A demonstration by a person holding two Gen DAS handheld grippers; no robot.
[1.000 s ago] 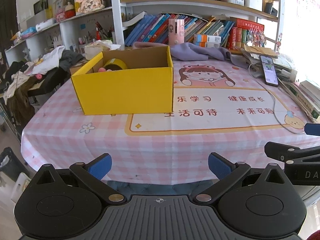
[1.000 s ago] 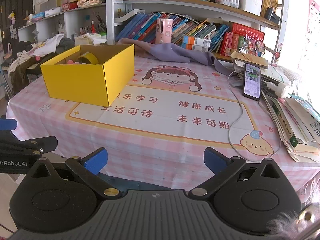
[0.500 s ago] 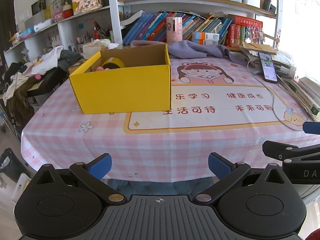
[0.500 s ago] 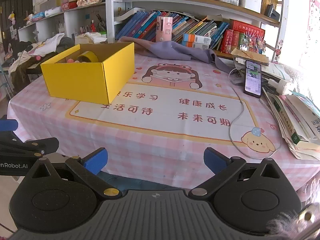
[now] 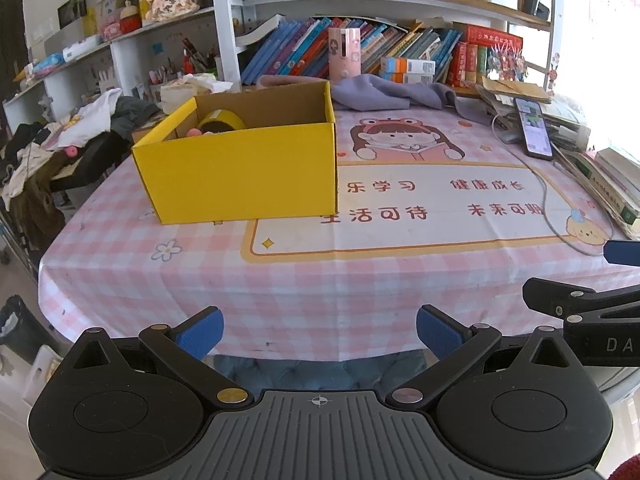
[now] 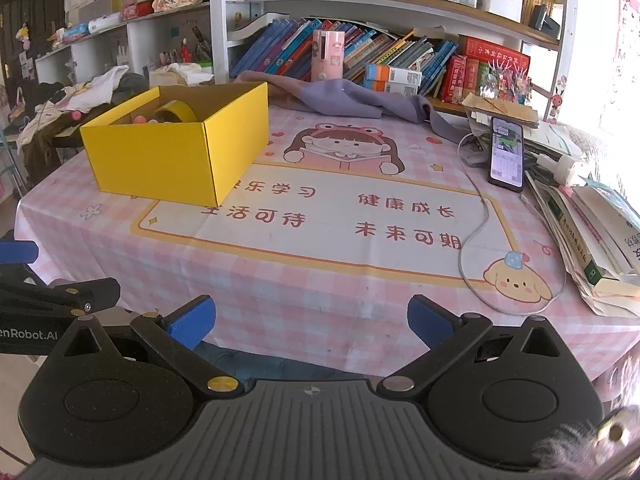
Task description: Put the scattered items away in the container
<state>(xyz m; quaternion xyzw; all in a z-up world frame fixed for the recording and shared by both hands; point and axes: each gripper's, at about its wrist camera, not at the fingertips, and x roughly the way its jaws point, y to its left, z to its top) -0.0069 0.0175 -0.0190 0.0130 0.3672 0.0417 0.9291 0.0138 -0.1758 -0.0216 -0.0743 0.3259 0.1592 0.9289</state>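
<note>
Both tools nearer; yellow box (image 5: 244, 172) long axis runs away.

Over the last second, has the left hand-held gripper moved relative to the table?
Yes. In the left wrist view the yellow box sits lower and looks larger than before, so the left hand-held gripper has risen and eased slightly toward it.

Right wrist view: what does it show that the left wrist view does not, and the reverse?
Only the right wrist view shows the white pump bottle beside the book pile, and the right tool, open and empty. Only the left wrist view shows the floor and dark clutter left of the table, and the left tool, open and empty. Both show the yellow box with a tape roll inside, the phone and the purple cloth.
</note>
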